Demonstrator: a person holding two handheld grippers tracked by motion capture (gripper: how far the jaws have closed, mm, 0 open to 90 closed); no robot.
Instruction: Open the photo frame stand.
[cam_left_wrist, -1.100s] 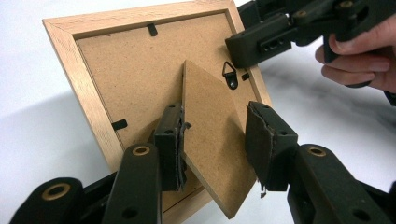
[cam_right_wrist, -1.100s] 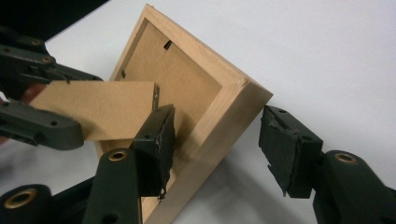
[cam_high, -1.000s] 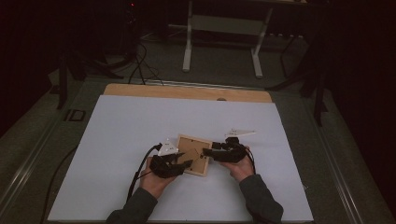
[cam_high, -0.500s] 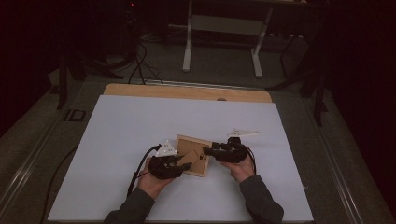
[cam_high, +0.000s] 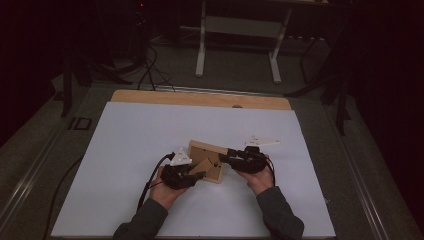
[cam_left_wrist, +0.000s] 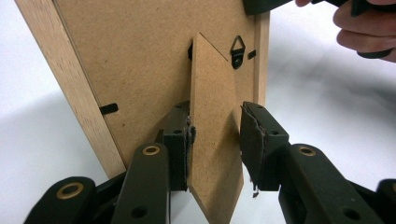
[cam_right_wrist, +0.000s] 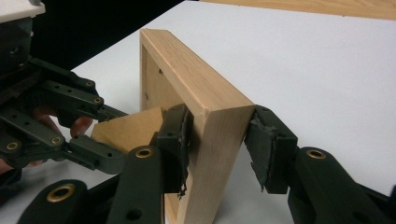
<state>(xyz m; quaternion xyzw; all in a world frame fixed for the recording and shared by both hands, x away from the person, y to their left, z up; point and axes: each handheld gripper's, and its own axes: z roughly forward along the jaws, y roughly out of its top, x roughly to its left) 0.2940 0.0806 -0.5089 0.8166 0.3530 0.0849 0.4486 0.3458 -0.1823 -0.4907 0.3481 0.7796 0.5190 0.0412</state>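
Note:
A wooden picture frame (cam_high: 204, 152) stands tilted on the white table, its fibreboard back (cam_left_wrist: 140, 56) toward my left gripper. My left gripper (cam_left_wrist: 215, 140) straddles the fold-out stand (cam_left_wrist: 215, 116). One pad touches the stand and the other stands off it, and the jaws have just been closing. My right gripper (cam_right_wrist: 217, 144) straddles the frame's wooden edge (cam_right_wrist: 187, 79) near a corner. Its inner pad is against the wood, a narrow gap shows at the outer pad, and its jaws have just been closing too. From above, the left gripper (cam_high: 199, 175) and the right gripper (cam_high: 225, 158) flank the frame.
The white table top (cam_high: 150, 135) has room all round the frame, and a wooden strip (cam_high: 200, 98) runs along its far edge. A black hanger hook (cam_left_wrist: 238, 49) sits on the frame's back. Beyond the table stand desk legs (cam_high: 201, 45), with cables (cam_high: 150, 70) on the dark floor.
The right gripper has crept slightly in toward the frame's edge. The left hand and the frame stand much as before.

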